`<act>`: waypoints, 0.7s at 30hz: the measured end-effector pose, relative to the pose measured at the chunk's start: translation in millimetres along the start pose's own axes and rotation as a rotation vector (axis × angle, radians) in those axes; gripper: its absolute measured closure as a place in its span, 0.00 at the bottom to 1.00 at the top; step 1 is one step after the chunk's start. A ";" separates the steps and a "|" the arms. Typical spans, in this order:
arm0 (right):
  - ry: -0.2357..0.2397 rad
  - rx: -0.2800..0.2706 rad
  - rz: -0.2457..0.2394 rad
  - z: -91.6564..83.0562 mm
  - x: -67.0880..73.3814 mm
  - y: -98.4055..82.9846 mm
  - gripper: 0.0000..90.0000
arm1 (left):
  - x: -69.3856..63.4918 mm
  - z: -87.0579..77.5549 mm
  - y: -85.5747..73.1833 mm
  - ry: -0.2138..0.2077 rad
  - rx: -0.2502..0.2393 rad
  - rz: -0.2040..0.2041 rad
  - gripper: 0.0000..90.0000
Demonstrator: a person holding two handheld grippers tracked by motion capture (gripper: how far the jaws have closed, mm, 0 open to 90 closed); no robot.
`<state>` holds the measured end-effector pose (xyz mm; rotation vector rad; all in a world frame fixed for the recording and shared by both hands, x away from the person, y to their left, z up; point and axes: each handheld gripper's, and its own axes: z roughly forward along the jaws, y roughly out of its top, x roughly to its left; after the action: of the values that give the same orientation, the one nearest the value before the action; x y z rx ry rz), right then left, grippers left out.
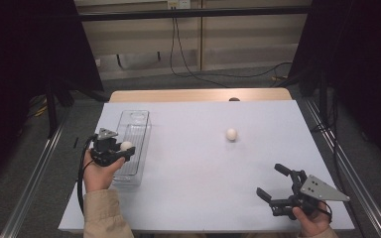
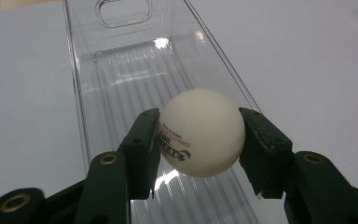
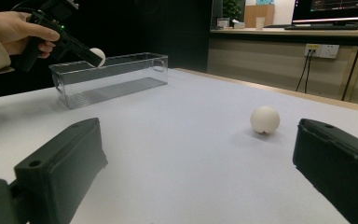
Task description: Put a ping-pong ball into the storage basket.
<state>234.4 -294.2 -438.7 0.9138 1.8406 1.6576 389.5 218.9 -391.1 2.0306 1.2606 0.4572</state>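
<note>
My left gripper [image 1: 125, 149] is shut on a white ping-pong ball [image 2: 201, 132] with black and red print, held just above the clear plastic bin [image 1: 140, 120] at the table's left. In the right gripper view that same ball [image 3: 97, 56] hangs over the bin's [image 3: 121, 79] near end. A second white ball [image 1: 231, 134] lies loose on the white table sheet, right of centre; in the right gripper view that loose ball [image 3: 265, 120] sits ahead between the jaws, well beyond them. My right gripper [image 1: 274, 181] stands open near the front right, nothing between its fingers.
The white sheet [image 1: 198, 163] covers a wooden table whose far edge [image 1: 198, 94] shows beyond it. Metal rails [image 1: 34, 163] run along both sides. Cables [image 1: 188, 69] trail on the floor behind. A bench with wall sockets [image 3: 321, 50] lies beyond the table.
</note>
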 end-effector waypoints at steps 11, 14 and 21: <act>0.000 0.000 0.000 0.2 -0.2 -0.1 0.01 | -0.7 1.0 -0.7 0.007 0.005 -0.003 0.56; 0.000 0.000 0.000 0.1 -0.2 -0.1 0.01 | 0.3 1.4 -1.3 0.011 0.011 -0.009 0.55; 0.001 0.000 -0.001 -0.3 0.0 -0.1 0.01 | -1.4 0.2 -0.3 0.025 0.007 -0.014 0.45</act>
<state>234.2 -294.4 -438.8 0.9116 1.8421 1.6575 388.8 217.7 -391.3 2.0265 1.2918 0.4732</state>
